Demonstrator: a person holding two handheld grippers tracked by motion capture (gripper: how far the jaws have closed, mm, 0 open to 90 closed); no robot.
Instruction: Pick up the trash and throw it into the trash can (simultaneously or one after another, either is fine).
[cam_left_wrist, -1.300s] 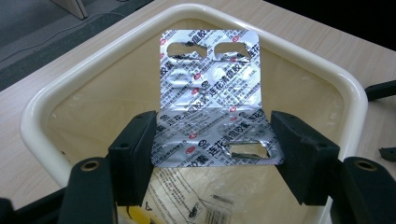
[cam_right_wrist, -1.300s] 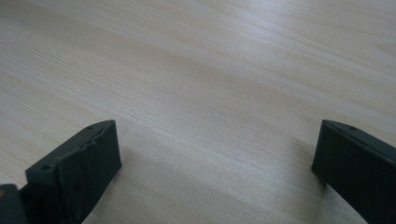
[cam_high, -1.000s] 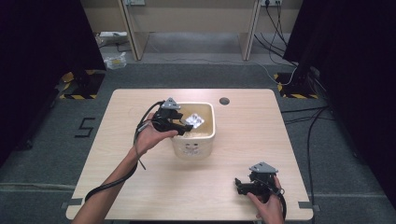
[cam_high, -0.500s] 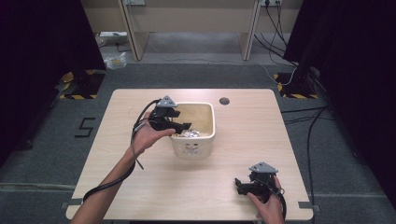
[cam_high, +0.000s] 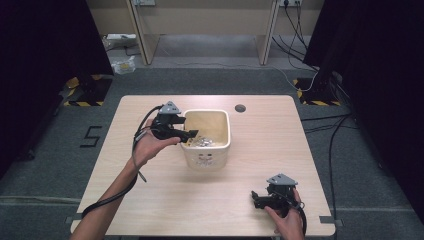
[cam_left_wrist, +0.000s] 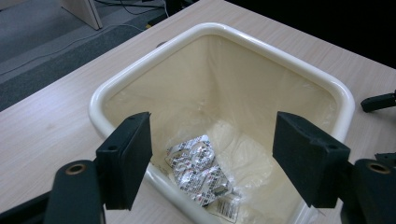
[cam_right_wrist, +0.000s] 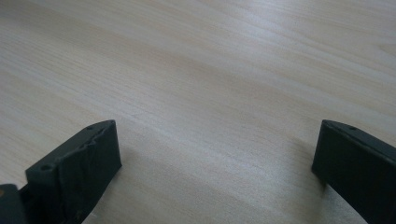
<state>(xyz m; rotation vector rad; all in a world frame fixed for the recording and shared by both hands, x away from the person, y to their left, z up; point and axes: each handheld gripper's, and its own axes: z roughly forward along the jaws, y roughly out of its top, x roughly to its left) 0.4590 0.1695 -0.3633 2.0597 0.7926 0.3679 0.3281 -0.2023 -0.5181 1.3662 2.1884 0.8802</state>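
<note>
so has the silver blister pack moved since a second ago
Yes. The silver foil blister pack was between the left gripper's jaws above the cream plastic bin; now it lies on the bin's floor, and the jaws, just opening, are empty.

A light wooden table (cam_high: 150, 190) stands on grey carpet. Near its far edge, right of centre, sits a small round dark cable hole (cam_high: 240, 107). On the floor to the left lies a black mark shaped like a 5 (cam_high: 91, 136). Yellow-and-black striped floor plates lie at far left (cam_high: 80, 95) and far right (cam_high: 312, 95), under black curtains on both sides. Beyond the table stand pale wooden furniture legs (cam_high: 140, 35), with a crumpled clear bag (cam_high: 121, 65) at far left and black cables (cam_high: 300, 30) trailing at far right.
</note>
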